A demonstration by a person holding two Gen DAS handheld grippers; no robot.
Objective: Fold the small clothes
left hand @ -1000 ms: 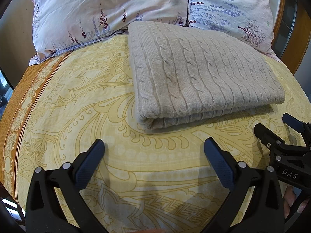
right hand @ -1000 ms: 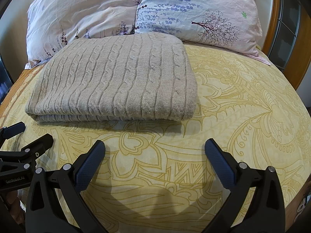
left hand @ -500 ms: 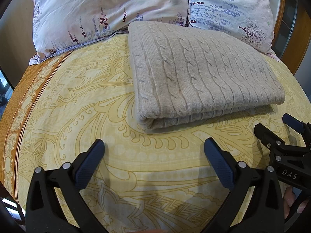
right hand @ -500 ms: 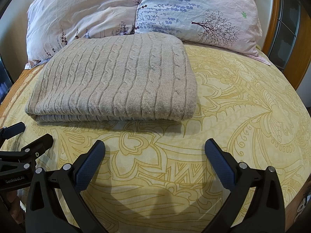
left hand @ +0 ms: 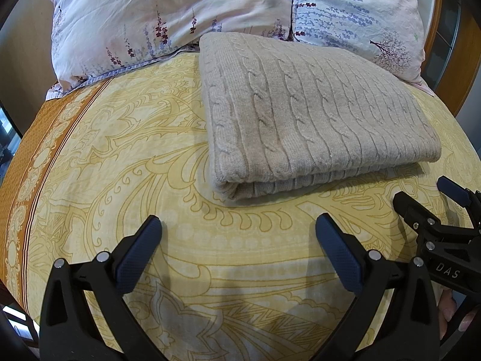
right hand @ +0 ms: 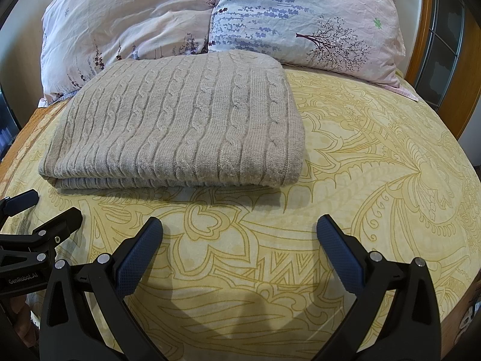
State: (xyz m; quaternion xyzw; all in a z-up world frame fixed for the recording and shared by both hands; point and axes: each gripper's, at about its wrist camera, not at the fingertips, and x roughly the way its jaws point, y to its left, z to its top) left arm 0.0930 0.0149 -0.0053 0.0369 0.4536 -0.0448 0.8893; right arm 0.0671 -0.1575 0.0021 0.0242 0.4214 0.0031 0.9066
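Observation:
A beige cable-knit sweater [left hand: 303,114] lies folded into a thick rectangle on the yellow patterned bedspread [left hand: 126,156]; it also shows in the right wrist view [right hand: 180,126]. My left gripper [left hand: 237,225] is open and empty, a short way in front of the sweater's near left corner. My right gripper [right hand: 239,225] is open and empty, in front of the sweater's near right part. Each gripper shows at the edge of the other's view, the right one [left hand: 427,201] and the left one [right hand: 45,213], apart from the sweater.
Two floral pillows [right hand: 126,24] [right hand: 306,15] lean behind the sweater at the bed's head. A wooden bed frame [right hand: 427,30] rises at the far right. An orange border [left hand: 39,150] runs along the bedspread's left edge.

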